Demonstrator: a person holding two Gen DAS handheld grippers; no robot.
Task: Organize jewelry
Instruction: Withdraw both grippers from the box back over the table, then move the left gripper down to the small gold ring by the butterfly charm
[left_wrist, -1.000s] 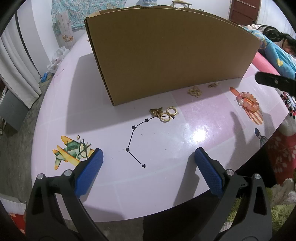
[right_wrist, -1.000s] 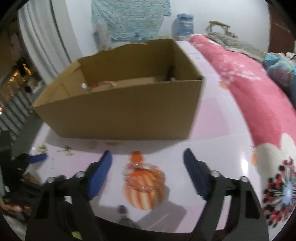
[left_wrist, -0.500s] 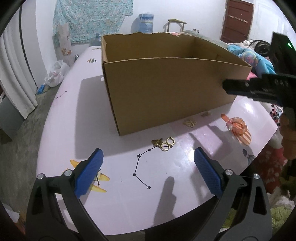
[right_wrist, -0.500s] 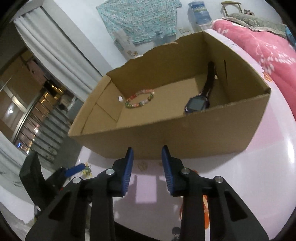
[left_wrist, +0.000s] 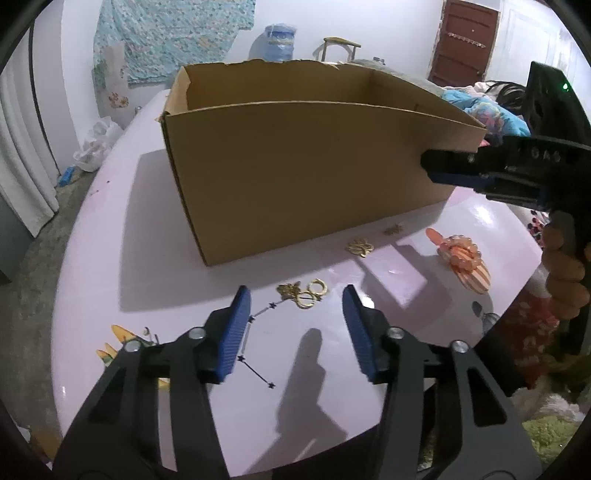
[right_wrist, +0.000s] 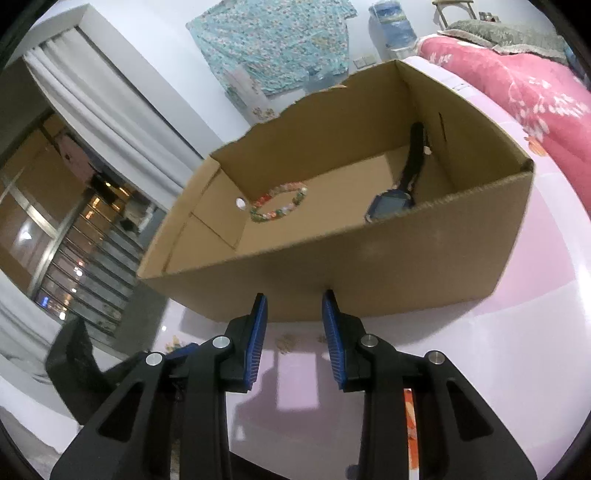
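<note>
Gold earrings (left_wrist: 303, 292) lie on the pink table (left_wrist: 147, 258) just ahead of my left gripper (left_wrist: 295, 328), nearly centred between its closing, still-empty jaws, before the cardboard box (left_wrist: 295, 166). My right gripper (right_wrist: 291, 332), narrowed and empty, hangs off to the right by the box, so my left is nearer.

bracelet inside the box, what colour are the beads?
Mixed: the bracelet has green, orange-red and pale beads. Clearest in the right wrist view.
</note>
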